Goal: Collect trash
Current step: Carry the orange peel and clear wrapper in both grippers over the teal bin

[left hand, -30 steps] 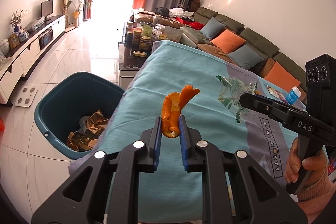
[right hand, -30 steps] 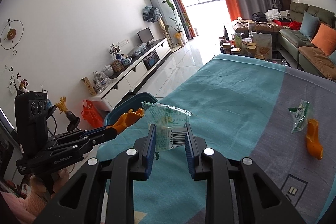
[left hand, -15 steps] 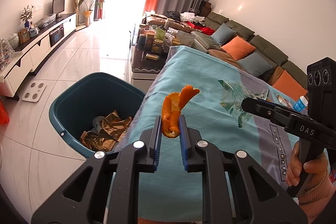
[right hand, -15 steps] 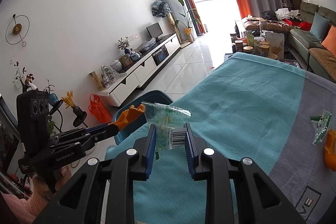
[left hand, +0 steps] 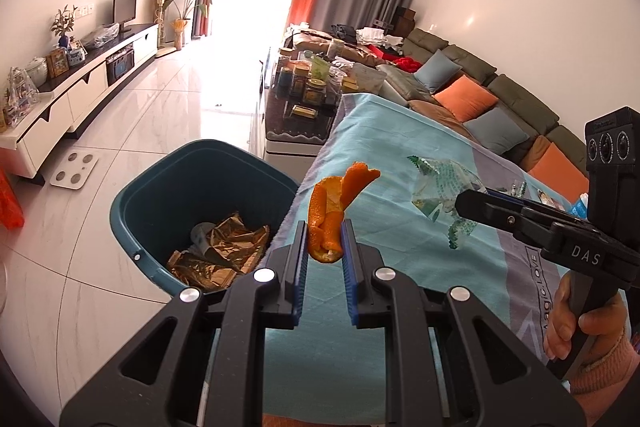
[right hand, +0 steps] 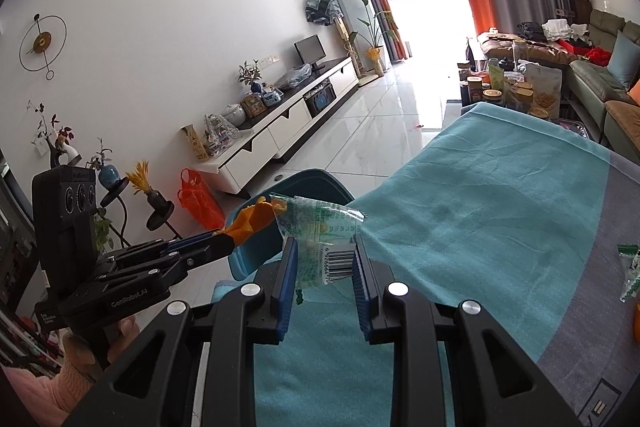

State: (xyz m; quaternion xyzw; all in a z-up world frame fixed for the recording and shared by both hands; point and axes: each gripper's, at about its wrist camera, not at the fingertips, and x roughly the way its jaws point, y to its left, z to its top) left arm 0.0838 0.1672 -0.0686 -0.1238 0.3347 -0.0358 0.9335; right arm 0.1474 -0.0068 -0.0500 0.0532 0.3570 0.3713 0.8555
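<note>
My left gripper (left hand: 324,247) is shut on an orange peel (left hand: 332,211) and holds it above the table's left edge, beside the teal trash bin (left hand: 160,211). My right gripper (right hand: 324,255) is shut on a clear green-printed wrapper (right hand: 320,235) above the teal tablecloth (right hand: 500,211). In the right wrist view the left gripper (right hand: 224,247) with the peel (right hand: 252,219) sits to the left, in front of the bin (right hand: 316,179). In the left wrist view the right gripper (left hand: 468,203) holds the wrapper (left hand: 444,183) on the right.
The bin holds crumpled gold foil (left hand: 224,251). Another green wrapper (right hand: 630,271) and an orange piece (right hand: 636,323) lie on the table at the right. A glass coffee table with jars (left hand: 308,91) stands beyond the table. A white scale (left hand: 74,171) lies on the floor.
Both grippers have moved left toward the bin, still holding the peel and wrapper. The bin now shows closer and more central in the left wrist view.
</note>
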